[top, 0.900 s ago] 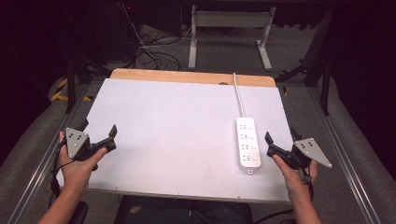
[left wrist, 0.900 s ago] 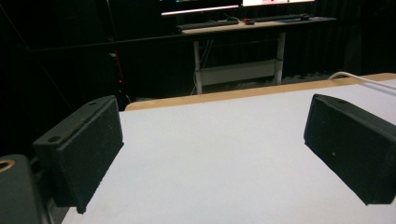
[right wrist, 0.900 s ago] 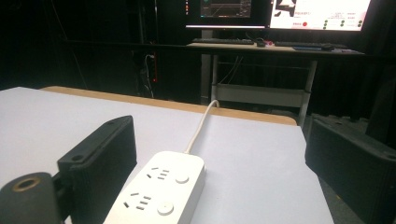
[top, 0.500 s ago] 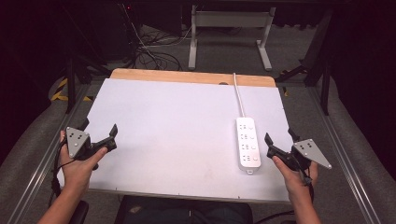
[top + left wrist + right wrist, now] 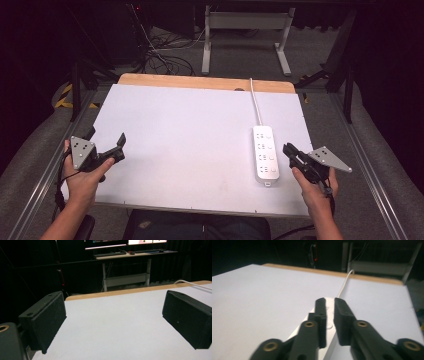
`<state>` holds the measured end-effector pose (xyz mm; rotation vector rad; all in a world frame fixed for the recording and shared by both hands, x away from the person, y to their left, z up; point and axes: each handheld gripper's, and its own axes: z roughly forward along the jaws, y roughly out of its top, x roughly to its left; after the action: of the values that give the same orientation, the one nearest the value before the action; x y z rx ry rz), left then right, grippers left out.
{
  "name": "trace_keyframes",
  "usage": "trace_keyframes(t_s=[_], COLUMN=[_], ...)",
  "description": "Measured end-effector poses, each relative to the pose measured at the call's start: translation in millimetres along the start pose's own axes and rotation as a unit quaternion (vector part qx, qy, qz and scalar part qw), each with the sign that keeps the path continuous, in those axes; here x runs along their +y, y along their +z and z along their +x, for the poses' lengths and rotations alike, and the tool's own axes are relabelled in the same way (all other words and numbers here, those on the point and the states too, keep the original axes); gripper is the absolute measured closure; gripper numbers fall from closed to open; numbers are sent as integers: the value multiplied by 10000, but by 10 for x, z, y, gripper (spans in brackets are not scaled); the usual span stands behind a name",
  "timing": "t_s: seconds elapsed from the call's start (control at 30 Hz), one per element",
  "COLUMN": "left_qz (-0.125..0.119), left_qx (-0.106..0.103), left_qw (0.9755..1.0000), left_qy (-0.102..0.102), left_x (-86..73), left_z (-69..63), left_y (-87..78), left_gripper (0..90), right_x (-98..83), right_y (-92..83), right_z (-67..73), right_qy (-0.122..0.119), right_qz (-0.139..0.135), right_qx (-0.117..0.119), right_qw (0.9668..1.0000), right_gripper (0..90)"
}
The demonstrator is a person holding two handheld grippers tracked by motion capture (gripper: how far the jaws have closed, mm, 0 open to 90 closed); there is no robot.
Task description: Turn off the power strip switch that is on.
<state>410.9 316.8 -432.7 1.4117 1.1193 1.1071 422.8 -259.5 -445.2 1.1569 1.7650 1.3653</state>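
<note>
A white power strip (image 5: 265, 155) lies lengthwise on the right side of the white table (image 5: 190, 130), its white cord (image 5: 256, 102) running to the far edge. My right gripper (image 5: 287, 148) hovers just right of the strip's near end. In the right gripper view my right gripper (image 5: 330, 302) is shut with nothing between the pads, and the strip (image 5: 297, 333) and cord (image 5: 343, 285) lie below and ahead. My left gripper (image 5: 106, 136) is held at the table's left front. In the left gripper view it (image 5: 115, 307) is open over bare tabletop.
A wooden strip (image 5: 200, 81) edges the table's far side. Beyond it stand a metal desk frame (image 5: 245, 30) and loose cables (image 5: 160, 55) on the dark floor. Grey padded rails (image 5: 370, 165) flank the table on both sides.
</note>
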Motion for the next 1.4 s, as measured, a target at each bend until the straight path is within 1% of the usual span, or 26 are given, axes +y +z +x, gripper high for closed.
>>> trace_keyframes(t_s=[0.1,0.17,0.23,0.3,0.47,0.53,0.63,0.7,0.77,0.83,1.0,1.13,1.2,1.23,1.4], left_qz=[-3,-1,0,2,10,16,35,42,37,41,51,54,50,55,30], left_qx=[3,-11,-22,-30,-42,-30,-35,-30,-47,-49,-44,-48,-52,-56,-87], left_qw=[10000,10000,10000,10000,10000,10000,10000,10000,10000,10000,10000,10000,10000,10000,10000], left_qy=[-19,-33,-46,-51,-46,-39,-28,-22,-28,-29,-15,-26,-34,-20,-33], left_x=[-1,-2,-2,-3,-4,-7,-8,-9,-12,-14,-14,-17,-18,-17,-16], left_z=[2,2,3,2,5,4,6,6,3,-2,-5,0,0,1,0], left_y=[1,3,3,4,6,7,8,10,16,20,15,16,16,13,9], left_gripper=[54,54,54,54,55,55,56,56,57,57,57,58,58,58,60], right_x=[6,32,64,86,128,164,230,270,302,344,475,562,581,588,586], right_y=[-6,-20,-36,-41,1,23,74,115,144,186,293,412,464,495,651], right_z=[-6,-7,0,13,36,27,5,-10,-17,-24,-73,-103,-99,-93,-74], right_qy=[114,107,104,77,5,40,72,52,107,92,246,297,242,260,194], right_qz=[291,429,473,490,612,622,647,693,700,725,706,732,795,825,1082], right_qx=[56,-26,-95,-113,-87,-100,-131,-154,-139,-130,-166,-228,-257,-255,-312], right_qw=[9995,9990,9988,9987,9981,9980,9978,9975,9974,9972,9971,9966,9962,9959,9934], right_gripper=[900,900,900,900,900,900,900,900,900,900,900,900,900,900,900])
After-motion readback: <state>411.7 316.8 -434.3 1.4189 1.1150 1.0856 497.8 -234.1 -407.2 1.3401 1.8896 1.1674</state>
